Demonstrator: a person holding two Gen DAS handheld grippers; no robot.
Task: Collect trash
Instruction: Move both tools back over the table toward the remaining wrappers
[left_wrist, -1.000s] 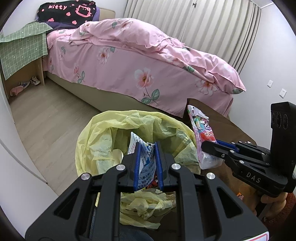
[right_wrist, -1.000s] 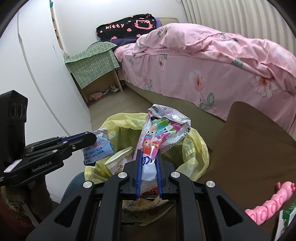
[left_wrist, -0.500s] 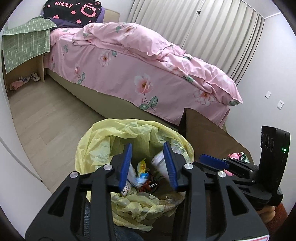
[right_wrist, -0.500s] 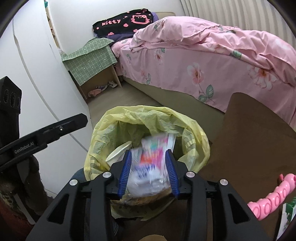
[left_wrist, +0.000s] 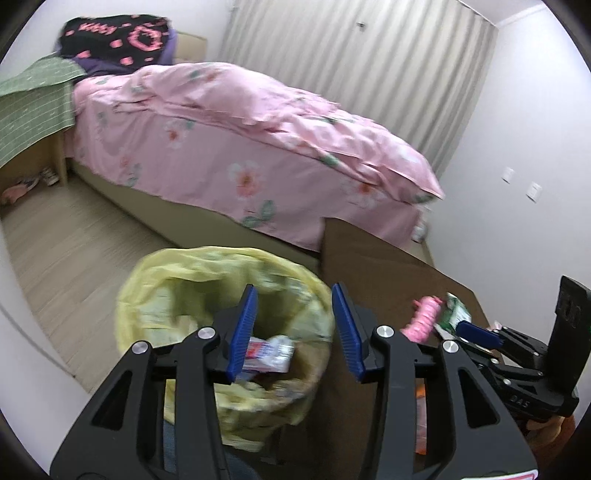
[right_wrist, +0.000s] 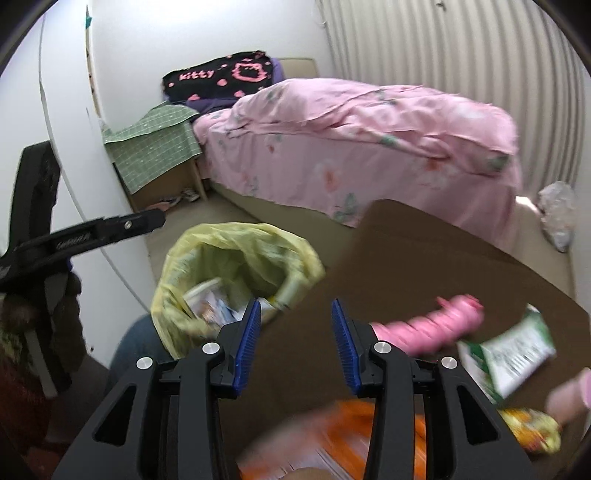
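Your left gripper (left_wrist: 295, 328) points down over the mouth of the yellow trash bag (left_wrist: 155, 291), its blue pads spread apart with nothing between them; the jaws have just been opening. Your right gripper (right_wrist: 295, 343) tilts down over the near edge of the brown table (right_wrist: 424, 254), beside the bag, and its jaws have also just been opening and stand apart, holding nothing. Each gripper shows at the edge of the other's view. There is one trash bag, with several wrappers (left_wrist: 269, 354) lying inside it. On the table you have four pieces that can be told apart: one pink toy (right_wrist: 436, 325), one green and white packet (right_wrist: 506, 354), one orange packet (right_wrist: 332, 435) at the near edge, and one yellow and orange wrapper (right_wrist: 532, 428) at the right. A second ago each gripper was clamped on a wrapper above the bag; both wrappers are now out of the jaws. The right gripper has swung from above the bag to above the table, while the left sits a little higher over the bag. Both views are blurred.
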